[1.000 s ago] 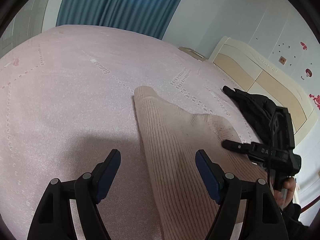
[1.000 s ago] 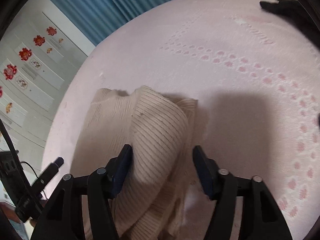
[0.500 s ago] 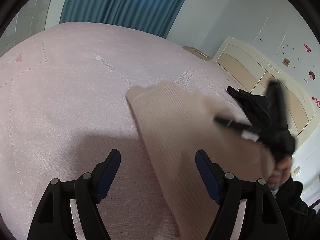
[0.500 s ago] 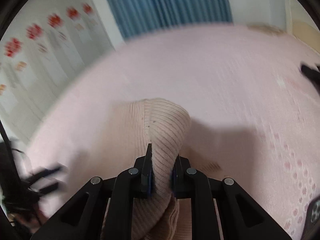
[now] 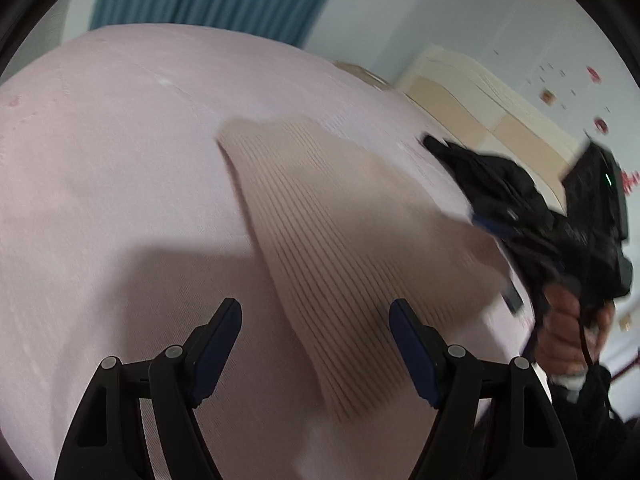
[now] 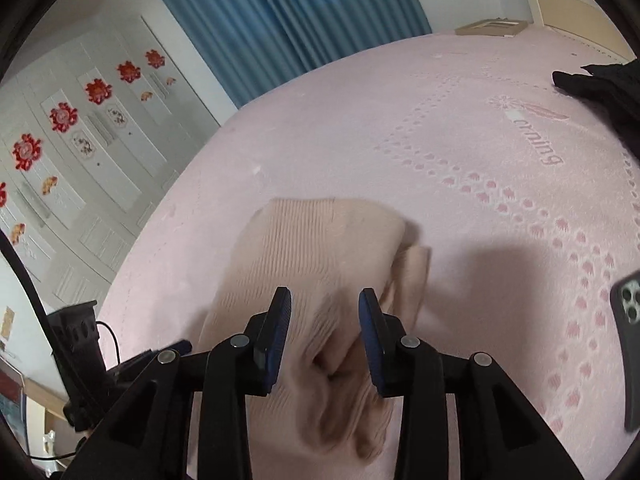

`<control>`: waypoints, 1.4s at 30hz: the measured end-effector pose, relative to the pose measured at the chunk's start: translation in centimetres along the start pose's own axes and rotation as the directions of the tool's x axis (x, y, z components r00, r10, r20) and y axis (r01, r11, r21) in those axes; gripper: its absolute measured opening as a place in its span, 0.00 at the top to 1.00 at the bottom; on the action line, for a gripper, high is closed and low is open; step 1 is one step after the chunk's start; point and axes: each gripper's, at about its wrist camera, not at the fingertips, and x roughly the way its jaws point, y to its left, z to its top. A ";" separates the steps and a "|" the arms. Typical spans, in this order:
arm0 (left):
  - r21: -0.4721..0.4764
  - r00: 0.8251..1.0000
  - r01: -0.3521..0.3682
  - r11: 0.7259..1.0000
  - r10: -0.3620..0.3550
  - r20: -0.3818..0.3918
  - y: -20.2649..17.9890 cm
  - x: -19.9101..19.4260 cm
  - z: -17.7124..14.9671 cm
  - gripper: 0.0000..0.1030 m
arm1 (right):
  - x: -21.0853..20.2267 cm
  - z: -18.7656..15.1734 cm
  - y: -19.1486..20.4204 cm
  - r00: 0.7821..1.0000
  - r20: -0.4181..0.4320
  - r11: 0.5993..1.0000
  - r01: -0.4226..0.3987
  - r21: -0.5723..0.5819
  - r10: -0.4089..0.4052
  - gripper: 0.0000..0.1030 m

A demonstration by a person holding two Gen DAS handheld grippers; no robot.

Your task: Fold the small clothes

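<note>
A beige ribbed knit garment [image 5: 340,236] lies on the pink bedspread [image 5: 120,160], partly folded over itself. My left gripper [image 5: 316,332] is open and empty, hovering just above the garment's near edge. In the right wrist view the same garment [image 6: 320,248] lies bunched, with folds under my right gripper [image 6: 325,320], whose jaws stand partly open around the cloth without pinching it. The right gripper also shows in the left wrist view [image 5: 496,232] at the garment's right edge, blurred.
A black garment [image 5: 488,172] lies on the bed to the right, also in the right wrist view [image 6: 600,84]. A phone [image 6: 630,352] lies at the right edge. The headboard [image 5: 480,104], blue curtain [image 6: 280,20] and wardrobe doors [image 6: 80,140] surround the bed.
The right gripper closed on a fold of the garment, lifted and carried it over, and has now opened, letting the cloth drop. The left gripper stayed open and hardly moved.
</note>
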 end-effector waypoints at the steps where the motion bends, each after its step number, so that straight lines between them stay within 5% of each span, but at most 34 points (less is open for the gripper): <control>1: 0.021 1.000 0.007 1.000 -0.006 -0.015 -0.5 0.1 -0.6 0.28 | 0.4 -0.4 0.4 1.000 -0.006 1.000 0.007 -0.008 -0.007 0.66; 6: 0.177 0.996 -0.064 0.982 0.075 -0.053 -3.9 1.1 -3.5 0.34 | 1.9 -3.3 0.4 0.995 -0.064 0.996 0.083 0.014 -0.082 0.72; 10: 0.175 0.987 -0.158 0.972 0.157 0.016 -4.9 1.2 -3.5 0.72 | 2.2 -3.6 -0.3 0.997 -0.053 0.997 0.062 0.054 -0.059 0.86; 13: 0.101 0.986 -0.144 0.984 0.135 0.098 -3.7 -1.1 -3.2 0.78 | 0.7 -3.7 -0.1 0.999 -0.004 0.999 -0.032 0.038 0.032 0.91; 16: 0.017 0.992 -0.119 0.993 0.118 0.047 -1.4 -0.7 -3.2 0.79 | -0.1 -4.5 -0.1 0.997 0.012 0.997 -0.081 0.000 0.081 0.92; 19: 0.041 0.991 -0.126 0.991 0.125 0.037 -1.6 -0.2 -3.6 0.79 | 3.0 -6.3 -0.2 0.991 -0.127 0.998 0.042 -0.043 -0.047 0.91; 22: 0.064 0.991 -0.132 0.989 0.130 0.034 -1.8 -0.2 -3.8 0.74 | 1.7 -6.2 0.6 0.994 -0.101 0.995 0.040 -0.090 -0.049 0.87; 28: -0.006 0.995 -0.097 0.995 0.097 0.007 0.0 0.0 -3.6 0.56 | 1.7 -3.7 0.2 0.999 -0.034 0.999 0.034 -0.008 -0.035 0.76; 30: -0.022 0.997 -0.080 0.997 0.080 0.013 0.3 0.0 -3.7 0.60 | 3.2 -3.1 0.0 0.996 -0.069 0.998 0.061 0.013 -0.060 0.82; 32: -0.017 0.999 -0.045 0.999 0.045 0.017 0.4 -0.2 -3.7 0.78 | 3.3 -2.8 0.8 0.995 -0.068 0.996 0.075 -0.051 -0.079 0.87; 34: 0.020 0.998 -0.063 0.998 0.062 0.030 -0.1 -0.4 -3.7 0.78 | 0.7 -3.1 1.5 0.999 0.043 0.994 -0.001 -0.111 0.006 0.88; 36: 0.049 0.998 -0.052 0.997 0.051 0.031 -0.3 -0.6 -3.9 0.76 | -0.6 -3.2 0.1 0.994 0.081 0.996 -0.072 -0.046 0.075 0.88; 39: 0.041 0.999 -0.032 0.999 0.032 0.004 0.1 0.0 -3.6 0.66 | 2.4 -3.6 -1.7 0.997 -0.033 0.997 0.071 0.010 -0.070 0.84; 42: 0.059 0.997 -0.064 0.996 0.066 -0.030 0.0 0.1 -3.6 0.60 | 1.7 -3.9 -2.5 0.995 -0.058 0.994 0.080 0.072 -0.075 0.69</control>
